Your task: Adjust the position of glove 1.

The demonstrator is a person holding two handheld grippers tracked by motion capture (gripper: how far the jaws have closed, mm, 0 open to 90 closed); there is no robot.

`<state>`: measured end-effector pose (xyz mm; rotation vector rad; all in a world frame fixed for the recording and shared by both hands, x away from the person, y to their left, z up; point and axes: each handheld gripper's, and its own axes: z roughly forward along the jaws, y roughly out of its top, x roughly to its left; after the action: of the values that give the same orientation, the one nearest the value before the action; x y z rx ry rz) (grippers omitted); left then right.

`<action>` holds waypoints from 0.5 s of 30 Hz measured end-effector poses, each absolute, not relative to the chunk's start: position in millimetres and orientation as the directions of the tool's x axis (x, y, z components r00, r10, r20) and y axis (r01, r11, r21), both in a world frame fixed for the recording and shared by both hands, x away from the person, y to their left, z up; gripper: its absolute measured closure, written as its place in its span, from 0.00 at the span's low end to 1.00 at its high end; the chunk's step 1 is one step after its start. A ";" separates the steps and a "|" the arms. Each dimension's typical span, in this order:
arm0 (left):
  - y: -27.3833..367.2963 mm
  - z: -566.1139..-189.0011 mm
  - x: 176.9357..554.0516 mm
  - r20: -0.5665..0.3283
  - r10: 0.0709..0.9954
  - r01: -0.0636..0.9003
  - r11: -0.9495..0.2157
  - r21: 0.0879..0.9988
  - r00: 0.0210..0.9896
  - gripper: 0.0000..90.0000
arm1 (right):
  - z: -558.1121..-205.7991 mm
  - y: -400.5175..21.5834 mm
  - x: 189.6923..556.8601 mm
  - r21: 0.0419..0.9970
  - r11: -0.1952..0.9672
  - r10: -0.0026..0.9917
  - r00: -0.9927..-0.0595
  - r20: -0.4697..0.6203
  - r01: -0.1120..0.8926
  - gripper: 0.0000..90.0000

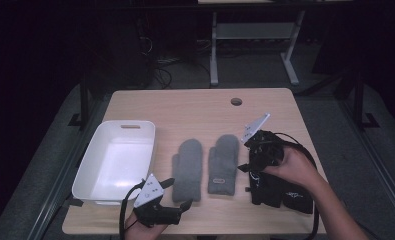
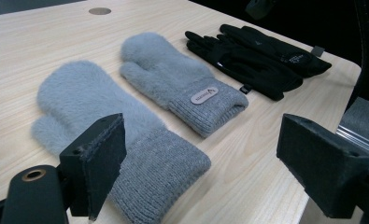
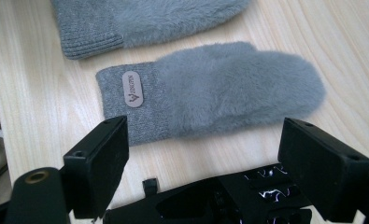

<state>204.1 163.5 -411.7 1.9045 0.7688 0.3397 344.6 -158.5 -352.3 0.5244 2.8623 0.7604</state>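
Observation:
Two grey fuzzy mittens lie side by side at the middle of the wooden table (image 1: 195,107): a plain left mitten (image 1: 188,169) and a right mitten (image 1: 223,164) with a small label on its cuff. A pair of black gloves (image 1: 275,192) lies at the right. My left gripper (image 1: 177,194) is open near the front edge, just short of the left mitten's cuff (image 2: 159,172). My right gripper (image 1: 247,176) hangs open over the black gloves (image 3: 210,203), facing the labelled mitten (image 3: 219,88). The left gripper (image 2: 205,140) and right gripper (image 3: 205,140) hold nothing.
A white plastic bin (image 1: 92,165) stands empty at the table's left side. A round cable hole (image 1: 236,101) sits near the far edge. Desk legs and cables stand on the dark floor beyond the table.

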 end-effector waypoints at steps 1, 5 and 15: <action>163.4 -411.8 204.1 -0.099 0.645 0.361 -0.287 0.888 0.757 0.17 | -353.0 -156.6 346.0 0.500 0.815 0.361 -0.932 -0.039 0.294 0.18; 163.3 -411.7 203.9 -0.099 0.645 0.361 -0.289 0.887 0.758 0.17 | -353.3 -153.4 348.3 0.495 0.819 0.355 -0.934 -0.039 0.290 0.18; 163.7 -411.6 204.1 -0.100 0.646 0.362 -0.286 0.887 0.757 0.17 | -356.7 -141.7 354.6 0.484 0.829 0.336 -0.941 -0.033 0.279 0.18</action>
<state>204.1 163.7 -411.6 1.9051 0.7697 0.3392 354.6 -141.7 -356.7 0.4877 2.8922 0.7384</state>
